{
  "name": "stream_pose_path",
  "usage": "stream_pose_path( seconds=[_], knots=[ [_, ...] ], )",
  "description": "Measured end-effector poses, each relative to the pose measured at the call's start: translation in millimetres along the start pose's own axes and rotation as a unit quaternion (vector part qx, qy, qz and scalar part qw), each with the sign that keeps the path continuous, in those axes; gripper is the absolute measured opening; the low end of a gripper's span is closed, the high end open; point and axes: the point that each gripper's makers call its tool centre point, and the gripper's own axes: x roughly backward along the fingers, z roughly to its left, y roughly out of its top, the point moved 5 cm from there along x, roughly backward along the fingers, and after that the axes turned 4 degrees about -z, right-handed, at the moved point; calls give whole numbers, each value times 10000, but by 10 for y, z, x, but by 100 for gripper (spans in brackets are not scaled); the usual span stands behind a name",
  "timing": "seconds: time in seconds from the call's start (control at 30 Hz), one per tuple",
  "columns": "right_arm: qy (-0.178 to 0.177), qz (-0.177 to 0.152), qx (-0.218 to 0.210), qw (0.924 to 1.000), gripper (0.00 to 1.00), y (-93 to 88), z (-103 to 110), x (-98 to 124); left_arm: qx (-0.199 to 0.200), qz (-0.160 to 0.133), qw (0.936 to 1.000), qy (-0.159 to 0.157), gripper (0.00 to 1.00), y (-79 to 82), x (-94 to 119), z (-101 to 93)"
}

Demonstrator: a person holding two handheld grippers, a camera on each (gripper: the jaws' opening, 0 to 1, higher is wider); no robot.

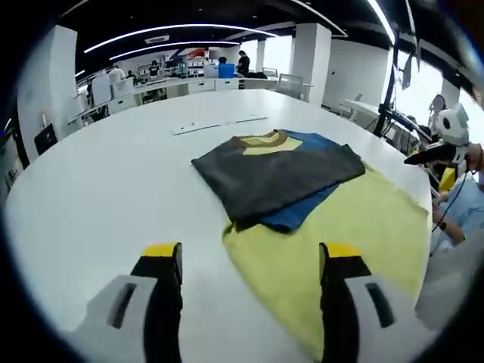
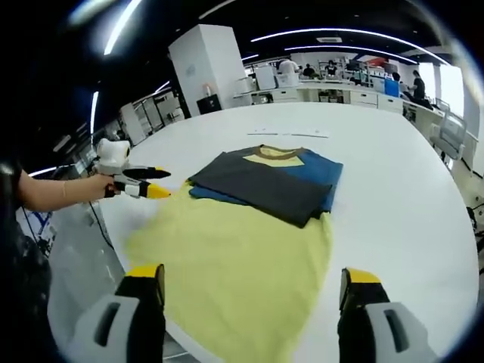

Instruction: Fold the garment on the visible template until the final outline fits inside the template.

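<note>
My left gripper (image 1: pixel 249 261) hangs open, empty, above the white table (image 1: pixel 98 174). Ahead and rightward, the folded garment (image 1: pixel 280 175) lies atop the yellow template (image 1: pixel 355 227), long axis slanting away. My right gripper (image 2: pixel 253 283), also open, hovers over the template's near edge, nearer the garment.

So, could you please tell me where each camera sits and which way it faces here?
Left gripper view: rides on the left gripper, looking across the white table at the folded garment; its open jaws show below, the right gripper at the side.
Right gripper view: rides on the right gripper, facing the garment from the opposite side; a hand holds the left gripper.
Shared: garment, yellow cloth, table.
</note>
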Motion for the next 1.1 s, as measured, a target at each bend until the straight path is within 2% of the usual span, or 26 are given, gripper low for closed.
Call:
stream_pose_path(
  seconds=[0.37,0.63,0.87,0.97,1.1],
  knots=[
    [79,434,114,9990,96,-270,49,62,30,136,9998,-174,91,-198,347,-282],
    [188,750,262,9967,95,-453,107,123,-169,338,9979,-534,88,-381,559,-509],
    [384,1058,456,9926,89,-609,159,160,-418,443,9955,-732,79,-479,679,-586],
    [434,1187,649,9899,84,-651,157,179,-477,496,9925,-1013,76,-534,726,-665],
    [481,1253,746,9881,80,-676,170,191,-702,662,9882,-1190,69,-621,761,-742]
  ],
)
